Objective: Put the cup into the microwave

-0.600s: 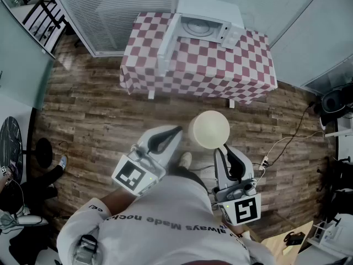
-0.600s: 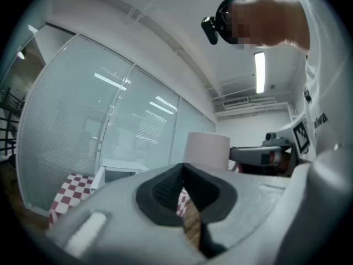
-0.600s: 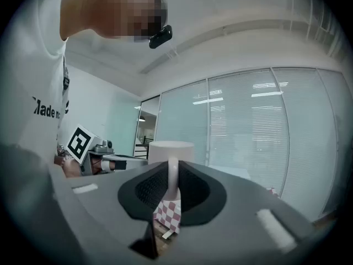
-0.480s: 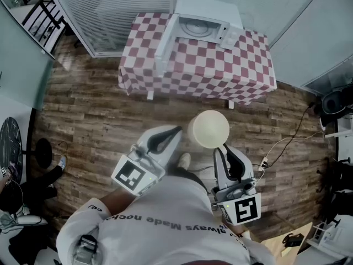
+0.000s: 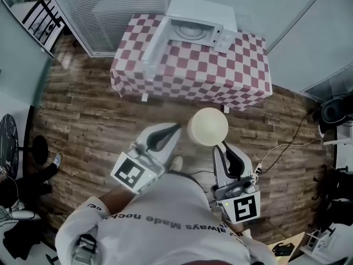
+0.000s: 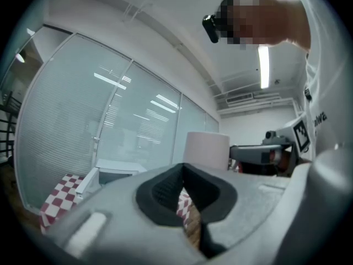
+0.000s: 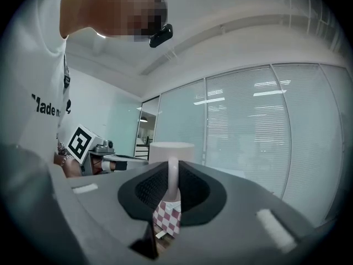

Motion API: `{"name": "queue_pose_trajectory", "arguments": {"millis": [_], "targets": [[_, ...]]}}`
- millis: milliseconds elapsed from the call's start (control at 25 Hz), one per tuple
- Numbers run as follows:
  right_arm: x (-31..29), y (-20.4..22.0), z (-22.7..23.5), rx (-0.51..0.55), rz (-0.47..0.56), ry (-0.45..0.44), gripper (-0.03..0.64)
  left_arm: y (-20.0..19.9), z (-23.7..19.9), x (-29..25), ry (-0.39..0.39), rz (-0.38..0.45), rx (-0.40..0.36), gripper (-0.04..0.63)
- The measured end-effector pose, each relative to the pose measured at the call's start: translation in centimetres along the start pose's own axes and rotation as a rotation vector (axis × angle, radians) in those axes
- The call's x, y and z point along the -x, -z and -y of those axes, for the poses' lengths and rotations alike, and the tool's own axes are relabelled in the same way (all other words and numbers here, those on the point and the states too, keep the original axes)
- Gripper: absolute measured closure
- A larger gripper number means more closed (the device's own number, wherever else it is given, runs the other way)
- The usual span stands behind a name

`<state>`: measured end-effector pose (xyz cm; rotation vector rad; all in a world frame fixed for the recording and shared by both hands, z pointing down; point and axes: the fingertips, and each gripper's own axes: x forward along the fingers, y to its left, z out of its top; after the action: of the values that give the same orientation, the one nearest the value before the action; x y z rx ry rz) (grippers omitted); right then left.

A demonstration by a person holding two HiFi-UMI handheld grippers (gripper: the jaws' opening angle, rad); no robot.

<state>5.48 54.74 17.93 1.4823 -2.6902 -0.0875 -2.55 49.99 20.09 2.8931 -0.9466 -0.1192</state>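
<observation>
Right gripper (image 5: 223, 148) fingers pinch the cup (image 5: 208, 126) (axis vertical) by its handle (image 7: 172, 176); left gripper (image 5: 176, 129) fingers closed.

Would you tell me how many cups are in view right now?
1: the cup hangs over the wooden floor, its handle pinched in the right gripper. The microwave's interior is only partly visible.

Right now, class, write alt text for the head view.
From above, the right gripper holds a pale cup over a wooden floor; ahead, a white microwave stands with its door open on a checked table.
</observation>
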Motion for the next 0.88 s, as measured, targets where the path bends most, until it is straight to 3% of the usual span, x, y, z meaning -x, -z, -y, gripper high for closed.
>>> {"name": "queue_pose_trajectory", "arguments": {"millis": [480,880], "targets": [[-1.5,0.3,2.7,-0.001,-0.001,-0.035,0.574,0.4,-1.1,-2.5,-0.029,-0.006,0.015,0.591],[-9.1,-0.3,3.1,-0.001,0.015,-0.040,0.574,-0.3,-8.6,-3.3,-0.042,-0.008,0.016,0.591]]}}
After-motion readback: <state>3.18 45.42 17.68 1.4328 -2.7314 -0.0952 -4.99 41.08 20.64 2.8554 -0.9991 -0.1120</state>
